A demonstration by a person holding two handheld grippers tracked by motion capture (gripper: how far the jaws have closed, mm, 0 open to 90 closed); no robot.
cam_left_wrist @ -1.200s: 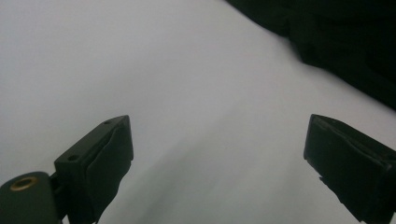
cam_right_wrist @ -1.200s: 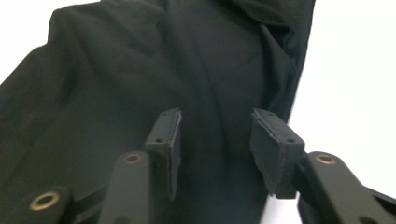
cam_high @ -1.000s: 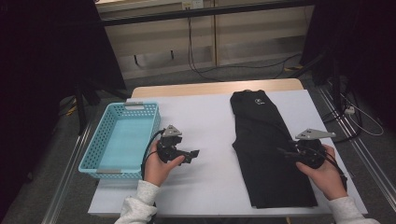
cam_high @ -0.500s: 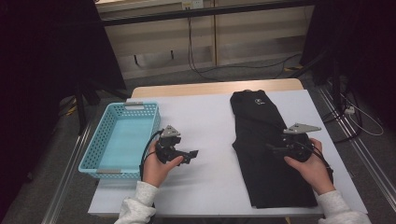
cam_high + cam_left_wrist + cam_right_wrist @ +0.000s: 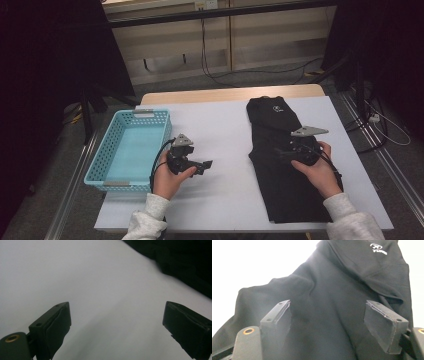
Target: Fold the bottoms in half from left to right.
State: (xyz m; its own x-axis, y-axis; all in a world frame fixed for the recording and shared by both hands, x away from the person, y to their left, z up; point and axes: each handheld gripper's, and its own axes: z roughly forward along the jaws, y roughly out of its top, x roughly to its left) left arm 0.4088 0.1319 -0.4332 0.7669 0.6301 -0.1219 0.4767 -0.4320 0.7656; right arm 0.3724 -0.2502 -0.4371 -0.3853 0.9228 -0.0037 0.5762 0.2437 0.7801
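The right gripper [image 5: 281, 152] is hovering over the folded black fabric garment [image 5: 280, 175], jaws just opening wide, nothing pinched. At nine o'clock, the left gripper [image 5: 206, 165] is resting wide above the white tabletop [image 5: 225, 130].

Light grey knit sleeves [image 5: 150, 222] cover both forearms; each black tool [image 5: 206, 165] carries a grey triangular plate [image 5: 309, 131] and a black cable [image 5: 159, 157].

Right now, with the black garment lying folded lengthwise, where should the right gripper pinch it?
Probably the long left edge of the black garment, coming in low from the bare table side. It lies flat, so only the layered edge gives the pads something to bite. The right gripper hovers over that edge, jaws just opened, nothing between them.
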